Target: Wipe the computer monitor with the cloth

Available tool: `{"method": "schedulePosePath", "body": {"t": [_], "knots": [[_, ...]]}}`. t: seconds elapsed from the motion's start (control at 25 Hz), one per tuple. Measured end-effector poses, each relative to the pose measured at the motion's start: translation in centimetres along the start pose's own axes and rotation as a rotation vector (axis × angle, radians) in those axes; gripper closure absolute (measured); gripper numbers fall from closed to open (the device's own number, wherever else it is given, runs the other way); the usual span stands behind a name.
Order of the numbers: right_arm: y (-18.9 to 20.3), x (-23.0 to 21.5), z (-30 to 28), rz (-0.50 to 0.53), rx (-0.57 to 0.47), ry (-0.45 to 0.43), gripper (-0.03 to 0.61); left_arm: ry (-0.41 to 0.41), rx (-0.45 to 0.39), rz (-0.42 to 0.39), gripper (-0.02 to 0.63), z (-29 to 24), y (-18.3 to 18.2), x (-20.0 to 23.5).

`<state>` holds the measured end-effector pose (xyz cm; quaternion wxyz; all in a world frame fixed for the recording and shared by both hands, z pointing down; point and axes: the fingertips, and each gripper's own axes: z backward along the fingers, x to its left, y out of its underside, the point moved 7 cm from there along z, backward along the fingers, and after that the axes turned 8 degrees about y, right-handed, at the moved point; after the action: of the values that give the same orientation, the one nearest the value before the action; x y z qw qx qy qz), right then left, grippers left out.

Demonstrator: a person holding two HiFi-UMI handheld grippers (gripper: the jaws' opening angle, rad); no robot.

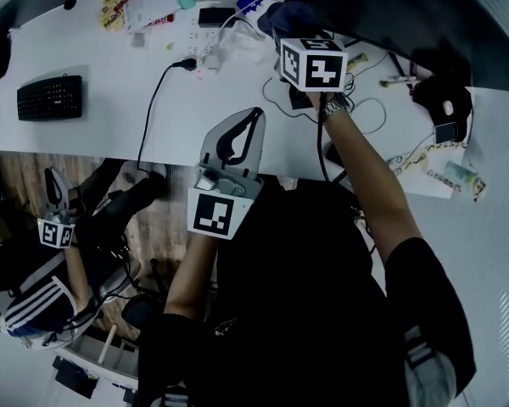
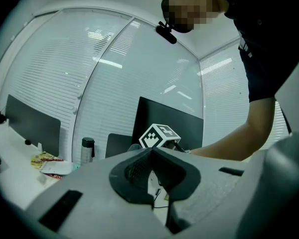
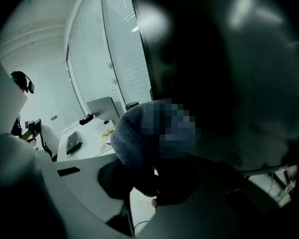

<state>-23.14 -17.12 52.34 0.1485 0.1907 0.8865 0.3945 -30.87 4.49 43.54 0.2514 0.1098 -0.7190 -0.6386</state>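
Note:
The black computer monitor [image 1: 390,7] stands at the far right of the white desk [image 1: 110,130]. My right gripper [image 1: 292,34], with its marker cube, is shut on a blue-grey cloth [image 1: 284,17] that it holds against the monitor's lower left part. In the right gripper view the cloth [image 3: 134,138] bulges out of the jaws, right in front of the dark screen [image 3: 214,59]. My left gripper [image 1: 255,114] hovers over the desk's near edge, shut and holding nothing. Seen from the left gripper [image 2: 151,152], the monitor [image 2: 169,121] and the right gripper's cube lie ahead.
A keyboard [image 1: 49,97] lies at the desk's left. A power strip [image 1: 205,45] and a black cable [image 1: 157,100] cross the middle. Cables, a black mouse [image 1: 445,104] and packets clutter the right. Another person [image 1: 34,295] with a gripper sits at lower left.

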Motion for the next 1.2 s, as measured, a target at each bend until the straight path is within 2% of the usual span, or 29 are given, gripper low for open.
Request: {"method": "schedulePosePath", "body": {"t": [0.48,1.2], "knots": [[-4.9,0.4,3.7,0.013,-0.098,-0.018,0.506,0.011,-0.049,-0.006,0.607,-0.4,-1.3,-0.7],[-13.7,1.6,10.9,0.027,-0.306,-0.032,0.506,0.017,-0.091,-0.031,0.607,0.4,-3.4,-2.8]]}}
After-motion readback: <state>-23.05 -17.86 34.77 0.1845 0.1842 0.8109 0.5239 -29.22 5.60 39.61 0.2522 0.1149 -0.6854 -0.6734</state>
